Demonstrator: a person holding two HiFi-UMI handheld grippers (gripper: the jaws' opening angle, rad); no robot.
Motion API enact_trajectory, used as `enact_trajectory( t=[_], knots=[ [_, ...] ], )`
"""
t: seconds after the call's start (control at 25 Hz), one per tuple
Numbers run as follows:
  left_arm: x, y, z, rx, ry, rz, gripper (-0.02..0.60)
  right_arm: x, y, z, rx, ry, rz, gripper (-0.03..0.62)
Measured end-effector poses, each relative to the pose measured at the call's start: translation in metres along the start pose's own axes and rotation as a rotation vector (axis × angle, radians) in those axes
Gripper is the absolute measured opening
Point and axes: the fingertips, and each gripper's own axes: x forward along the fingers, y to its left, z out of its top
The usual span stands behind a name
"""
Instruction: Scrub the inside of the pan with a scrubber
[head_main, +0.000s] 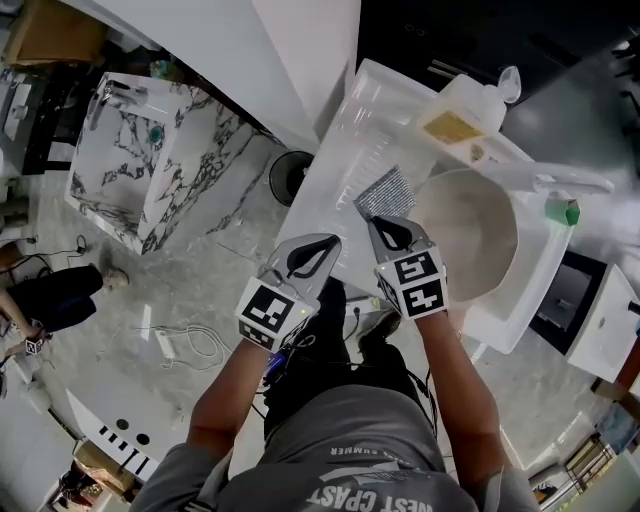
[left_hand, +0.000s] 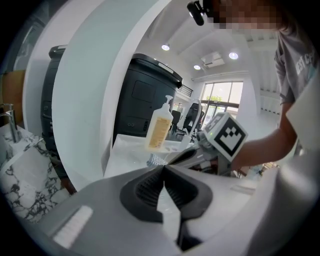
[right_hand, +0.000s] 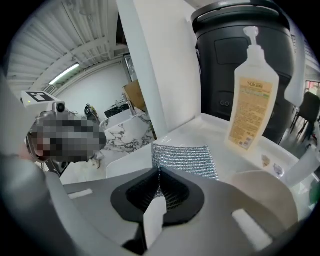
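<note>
Scrubber of silver mesh (head_main: 385, 192) sits pinched in closed right gripper (head_main: 380, 222), ten o'clock of bare round white pan (head_main: 470, 235); left gripper (head_main: 333, 241) closed, empty

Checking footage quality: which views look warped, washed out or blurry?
Head view: white counter nearly washed out. Left gripper view: fisheye bend, dark corners, window blown out. Right gripper view: same bend and corners, scrubber sharp.

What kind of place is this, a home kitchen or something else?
Probably a demo or test space, not a home: a free-standing white sink unit, a second marble-pattern unit, loose cables on the floor.
</note>
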Motion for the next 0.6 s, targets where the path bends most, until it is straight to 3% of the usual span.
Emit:
enact_trajectory(
  t=[0.32,0.6],
  knots=[
    [0.012,-0.021,0.006,0.02,0.001,-0.035,0.002,-0.05,-0.042,-0.019,0.106,-0.047,-0.096,0.017],
    [0.017,-0.033,0.004,0.028,0.011,-0.052,0.002,-0.073,-0.075,-0.057,0.194,-0.02,-0.164,0.02]
  ],
)
